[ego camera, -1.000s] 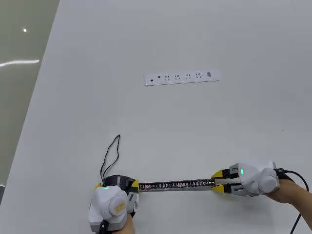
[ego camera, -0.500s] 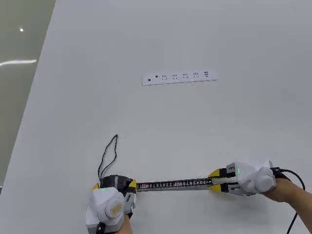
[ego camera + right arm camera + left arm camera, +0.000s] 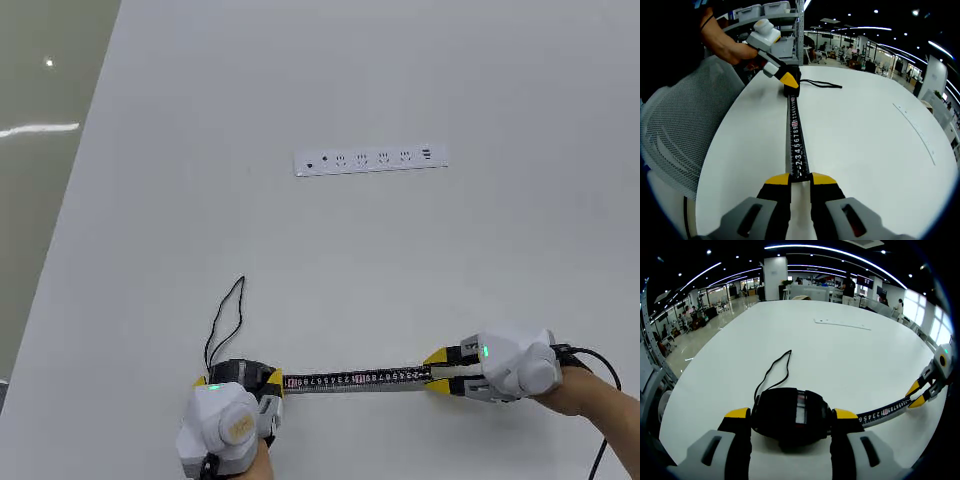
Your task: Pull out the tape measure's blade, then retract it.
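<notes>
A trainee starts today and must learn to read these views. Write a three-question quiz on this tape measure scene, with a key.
1. True or false: the blade is fully retracted into the case.
2. What does the right gripper hold? A. nothing B. the blade's end C. the case
3. Fill in: the left gripper is shut on the ____.

Key: 1 false, the blade runs out across the table; 2 B; 3 case.
</notes>
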Demonstrator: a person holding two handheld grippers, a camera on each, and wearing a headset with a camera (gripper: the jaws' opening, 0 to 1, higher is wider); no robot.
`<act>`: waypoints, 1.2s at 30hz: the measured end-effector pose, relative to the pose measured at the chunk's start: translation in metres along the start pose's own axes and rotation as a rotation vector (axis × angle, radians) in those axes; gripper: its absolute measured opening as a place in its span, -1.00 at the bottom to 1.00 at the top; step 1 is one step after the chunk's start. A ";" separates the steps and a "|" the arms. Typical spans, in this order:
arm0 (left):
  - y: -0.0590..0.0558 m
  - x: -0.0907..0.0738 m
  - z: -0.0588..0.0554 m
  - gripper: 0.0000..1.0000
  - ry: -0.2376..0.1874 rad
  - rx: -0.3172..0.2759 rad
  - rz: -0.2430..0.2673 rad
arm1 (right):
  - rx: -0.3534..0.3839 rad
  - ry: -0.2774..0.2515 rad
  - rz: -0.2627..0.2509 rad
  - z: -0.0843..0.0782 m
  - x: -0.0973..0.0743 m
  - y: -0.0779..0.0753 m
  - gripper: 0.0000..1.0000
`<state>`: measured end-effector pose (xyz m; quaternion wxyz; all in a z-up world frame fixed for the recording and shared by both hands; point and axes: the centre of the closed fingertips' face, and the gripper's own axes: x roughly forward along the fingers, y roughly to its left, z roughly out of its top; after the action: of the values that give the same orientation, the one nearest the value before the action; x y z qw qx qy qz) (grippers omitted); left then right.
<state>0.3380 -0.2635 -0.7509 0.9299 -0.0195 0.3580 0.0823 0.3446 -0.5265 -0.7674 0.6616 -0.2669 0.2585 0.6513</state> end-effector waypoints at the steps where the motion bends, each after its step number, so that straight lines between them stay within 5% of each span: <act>1: 0.000 0.000 0.000 0.21 0.001 0.000 0.001 | 0.000 0.000 0.000 0.000 0.000 0.000 -0.76; 36: 0.001 0.000 0.001 0.21 0.007 -0.018 -0.003 | 0.003 -0.014 0.003 0.013 0.013 -0.001 -0.76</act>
<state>0.3385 -0.2625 -0.7504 0.9286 -0.0286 0.3602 0.0841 0.3454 -0.5085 -0.7669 0.6628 -0.2611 0.2554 0.6537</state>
